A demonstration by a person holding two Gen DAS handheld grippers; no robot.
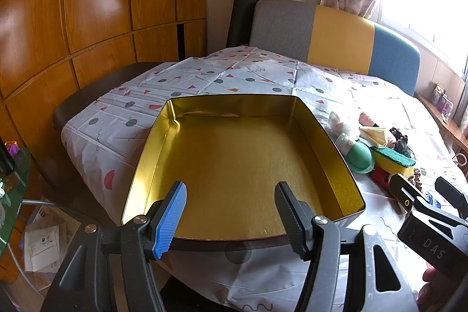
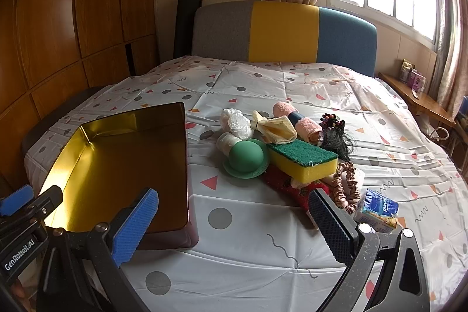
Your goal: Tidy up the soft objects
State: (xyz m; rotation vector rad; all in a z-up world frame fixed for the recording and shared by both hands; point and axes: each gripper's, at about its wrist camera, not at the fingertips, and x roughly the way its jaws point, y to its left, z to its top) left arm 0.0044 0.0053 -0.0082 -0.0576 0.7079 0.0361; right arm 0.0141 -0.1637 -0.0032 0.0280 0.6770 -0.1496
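My left tongs (image 1: 231,212) and right tongs (image 2: 234,227) are wide open and hold nothing. The gold tin (image 1: 234,160) looks empty, I think.

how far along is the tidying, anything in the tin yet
Nothing looks done: the gold tin is empty. Nothing is in hand either; the left gripper and the right gripper are both open and hold nothing. Everything is left: the sponge, green dome, pink towel roll, scrunchie and tissue pack lie in a pile on the tablecloth beside the tin.
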